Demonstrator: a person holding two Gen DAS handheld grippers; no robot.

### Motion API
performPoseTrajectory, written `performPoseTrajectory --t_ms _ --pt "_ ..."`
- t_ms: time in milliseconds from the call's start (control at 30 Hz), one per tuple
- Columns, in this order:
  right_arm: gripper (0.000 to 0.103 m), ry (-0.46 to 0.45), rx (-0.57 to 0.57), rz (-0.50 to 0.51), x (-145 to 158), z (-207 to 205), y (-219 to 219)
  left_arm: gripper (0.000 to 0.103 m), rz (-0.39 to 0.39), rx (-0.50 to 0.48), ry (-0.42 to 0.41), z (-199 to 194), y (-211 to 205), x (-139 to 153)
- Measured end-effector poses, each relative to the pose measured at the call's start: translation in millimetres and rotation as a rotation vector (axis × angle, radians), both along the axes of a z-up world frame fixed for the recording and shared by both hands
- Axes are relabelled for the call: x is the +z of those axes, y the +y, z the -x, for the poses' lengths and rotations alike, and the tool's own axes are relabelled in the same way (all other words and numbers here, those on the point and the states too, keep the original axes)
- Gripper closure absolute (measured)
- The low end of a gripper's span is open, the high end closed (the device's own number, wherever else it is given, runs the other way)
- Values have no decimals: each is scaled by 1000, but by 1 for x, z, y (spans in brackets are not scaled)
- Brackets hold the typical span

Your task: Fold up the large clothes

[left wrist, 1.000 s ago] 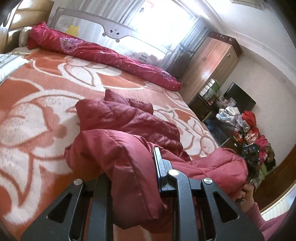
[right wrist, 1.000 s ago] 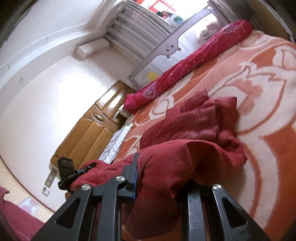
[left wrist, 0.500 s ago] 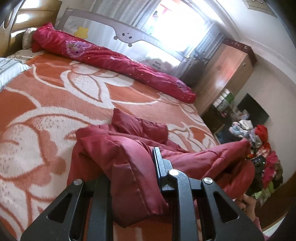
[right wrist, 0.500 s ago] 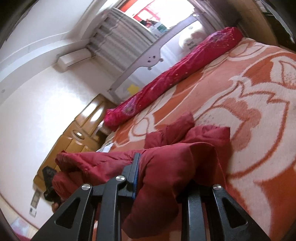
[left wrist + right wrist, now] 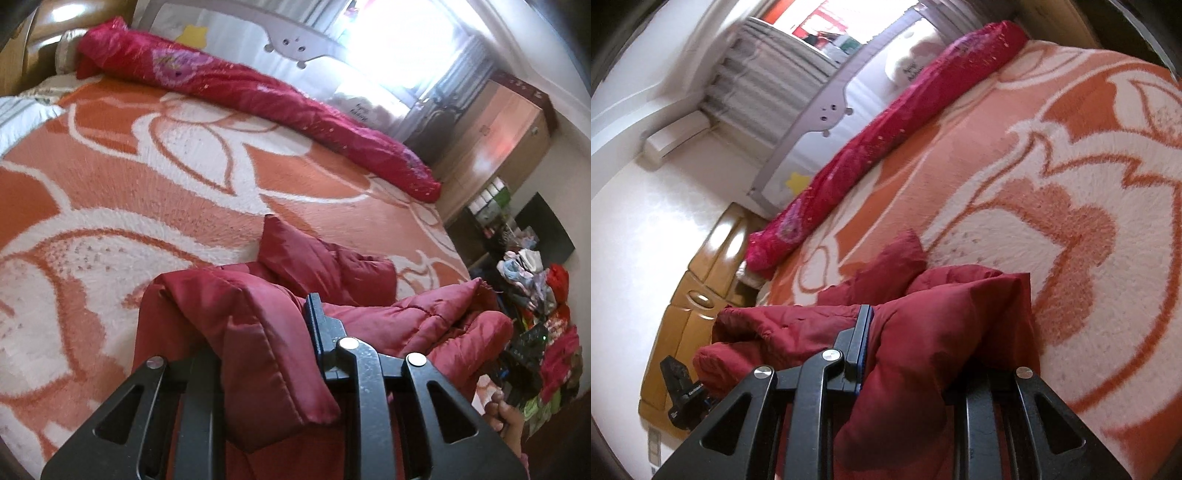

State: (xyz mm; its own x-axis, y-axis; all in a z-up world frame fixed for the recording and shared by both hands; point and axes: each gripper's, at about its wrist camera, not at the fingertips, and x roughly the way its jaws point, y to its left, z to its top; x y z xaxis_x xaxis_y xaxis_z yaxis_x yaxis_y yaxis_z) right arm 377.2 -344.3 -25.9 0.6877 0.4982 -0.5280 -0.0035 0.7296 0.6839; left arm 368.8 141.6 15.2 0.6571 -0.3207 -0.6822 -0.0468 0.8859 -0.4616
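A: What have I got in the jaws?

B: On my left gripper (image 5: 273,354) the jaws are clamped on a fold of the jacket (image 5: 343,280), low in the frame's centre. My right gripper (image 5: 912,354) is the same, jaws pinched on another edge of the jacket (image 5: 942,306). The rest bunches on the bed just ahead of both.

A: Any containers?

B: None I can make out. At the right edge of the left view there is a pile of clothes (image 5: 554,295), what it sits on I cannot tell.

A: And the surface?

B: A blanket (image 5: 147,184) in orange and white flowers covers the bed. A rolled quilt (image 5: 258,85) lies along its far side against a rail (image 5: 295,40). Wardrobe (image 5: 502,133) at upper right, bright window behind. In the right view, a headboard (image 5: 698,288) at left and an air conditioner (image 5: 676,138) above.
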Motion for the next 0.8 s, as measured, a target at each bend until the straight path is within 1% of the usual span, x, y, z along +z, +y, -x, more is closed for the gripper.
performPoseTrajectory --t_ms 167,267,367,400,533,667,733,800 --pt "82 47 -45 -8 -26 -27 -1 80 40 11 28 -28 3 -17" --pt "82 54 -58 2 -34 -38 0 79 32 9 44 -38 2 -22" --pt "82 56 -57 23 -38 -48 4 77 23 -1 45 -38 2 -19" --pt "82 57 -54 30 -39 -52 5 76 23 -6 36 -35 4 -16" --pt "84 59 -42 58 -42 -61 12 66 30 -15 1 -20 12 -1" --pt "84 68 -50 108 -44 -70 19 55 14 -6 -55 7 16 20" --pt "84 74 -52 111 -47 -76 21 53 -2 -12 -89 22 13 31" --pt "83 74 -49 114 -49 -80 23 53 7 -54 -112 35 3 38"
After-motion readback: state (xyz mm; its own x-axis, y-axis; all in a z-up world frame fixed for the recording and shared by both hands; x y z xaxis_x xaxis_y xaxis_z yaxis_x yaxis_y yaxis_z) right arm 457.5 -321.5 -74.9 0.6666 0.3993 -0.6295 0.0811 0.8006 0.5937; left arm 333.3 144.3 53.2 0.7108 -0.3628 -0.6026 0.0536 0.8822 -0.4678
